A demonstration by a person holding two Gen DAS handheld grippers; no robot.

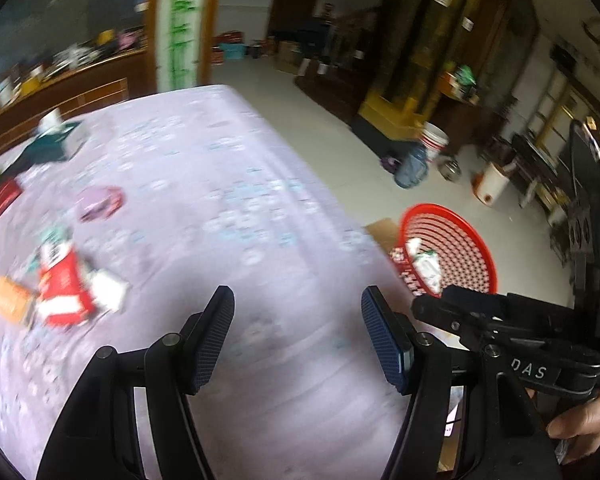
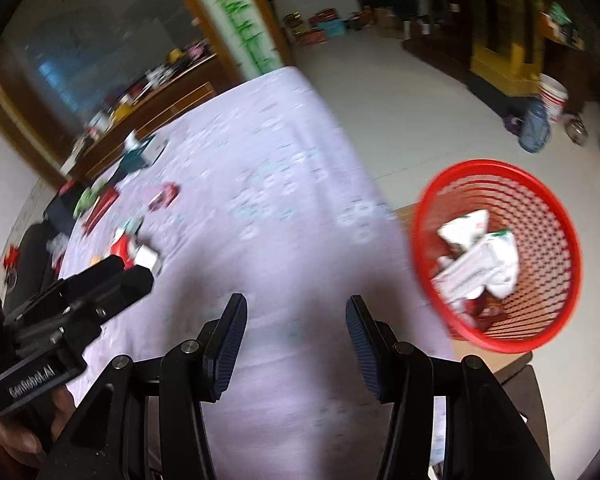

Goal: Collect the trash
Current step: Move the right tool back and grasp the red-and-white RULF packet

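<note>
Left gripper point(image 1: 298, 316) jaws wide apart, nothing between them; right gripper point(image 2: 296, 322) likewise, both above the lilac-clothed desk point(image 1: 228, 184). Wrappers point(image 1: 62, 290) lie scattered toward the desk's left side. Red mesh basket point(image 2: 548, 216) sits off the desk's right edge, crumpled white trash point(image 2: 480, 260) inside.

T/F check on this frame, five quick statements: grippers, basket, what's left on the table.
1. Both grippers are open and hold nothing. True: the left gripper and the right gripper have their jaws apart over bare cloth.
2. The red basket is empty. False: crumpled white wrappers lie inside.
3. The basket stands on the table. False: it sits beyond the table's edge, lower down.
4. A red and white packet lies on the table. True.
5. The tablecloth is plain green. False: pale lilac, patterned.
</note>
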